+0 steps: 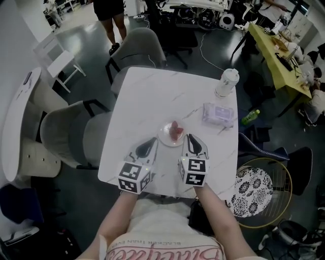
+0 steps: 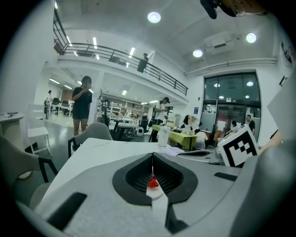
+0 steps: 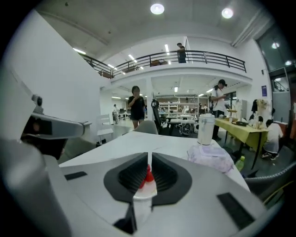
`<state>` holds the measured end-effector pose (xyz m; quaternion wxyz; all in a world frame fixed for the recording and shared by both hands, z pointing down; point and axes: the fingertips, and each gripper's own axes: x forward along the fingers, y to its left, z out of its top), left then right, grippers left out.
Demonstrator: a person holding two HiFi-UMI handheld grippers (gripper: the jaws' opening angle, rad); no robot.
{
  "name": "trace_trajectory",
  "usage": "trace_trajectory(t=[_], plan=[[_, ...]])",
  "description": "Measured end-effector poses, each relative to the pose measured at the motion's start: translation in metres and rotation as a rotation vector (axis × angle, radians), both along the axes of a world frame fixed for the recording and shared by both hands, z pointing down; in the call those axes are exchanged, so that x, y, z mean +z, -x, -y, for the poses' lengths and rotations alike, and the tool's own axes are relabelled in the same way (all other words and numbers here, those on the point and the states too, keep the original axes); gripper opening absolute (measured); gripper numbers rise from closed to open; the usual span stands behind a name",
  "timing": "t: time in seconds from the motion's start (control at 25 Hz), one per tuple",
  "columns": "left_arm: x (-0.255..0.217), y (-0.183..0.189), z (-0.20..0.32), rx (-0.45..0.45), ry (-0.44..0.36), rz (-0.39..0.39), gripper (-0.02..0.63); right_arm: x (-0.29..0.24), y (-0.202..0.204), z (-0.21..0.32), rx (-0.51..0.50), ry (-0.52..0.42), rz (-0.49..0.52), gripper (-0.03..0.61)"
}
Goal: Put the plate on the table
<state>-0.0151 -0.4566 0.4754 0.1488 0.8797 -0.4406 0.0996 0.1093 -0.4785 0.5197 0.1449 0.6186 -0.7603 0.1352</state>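
A small white plate (image 1: 171, 134) with red food (image 1: 175, 131) is at the near middle of the white marble table (image 1: 152, 96). My left gripper (image 1: 154, 141) meets the plate's left rim and my right gripper (image 1: 189, 136) its right rim. In the left gripper view the jaws (image 2: 152, 157) are closed on the thin white rim (image 2: 157, 196), with the red food (image 2: 153, 183) just behind. The right gripper view shows the same: jaws (image 3: 149, 155) pinched on the rim (image 3: 144, 193), food (image 3: 148, 177) beyond. I cannot tell whether the plate rests on the table or hangs just above it.
A white bottle (image 1: 226, 82) stands at the table's far right corner, with a clear tissue pack (image 1: 218, 114) nearer. Grey chairs (image 1: 138, 46) (image 1: 68, 133) stand at the far and left sides. A patterned round stool (image 1: 256, 190) is to the right. A person (image 1: 109, 15) stands far back.
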Motion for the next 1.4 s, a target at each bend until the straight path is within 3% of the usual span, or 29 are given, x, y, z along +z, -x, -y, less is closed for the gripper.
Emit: trace_trajectory(t=[0.32,0.68,0.88,1.4], plan=[[-0.032,-0.020,-0.020,0.077,-0.112,-0.032,0.005,-0.077,0.018,-0.050,-0.135,-0.184,0.057,0.003],[-0.080,-0.043,-0.063,0.166,-0.266,-0.028,0.005,-0.138,0.022,-0.113,-0.198,-0.273,0.067,0.002],[-0.108,-0.048,-0.087,0.187,-0.351,-0.006,0.005,-0.165,0.027,-0.135,-0.198,-0.293,0.129,0.003],[-0.113,-0.033,-0.108,0.152,-0.333,-0.002,0.005,-0.161,0.050,-0.151,-0.212,-0.263,0.135,0.003]])
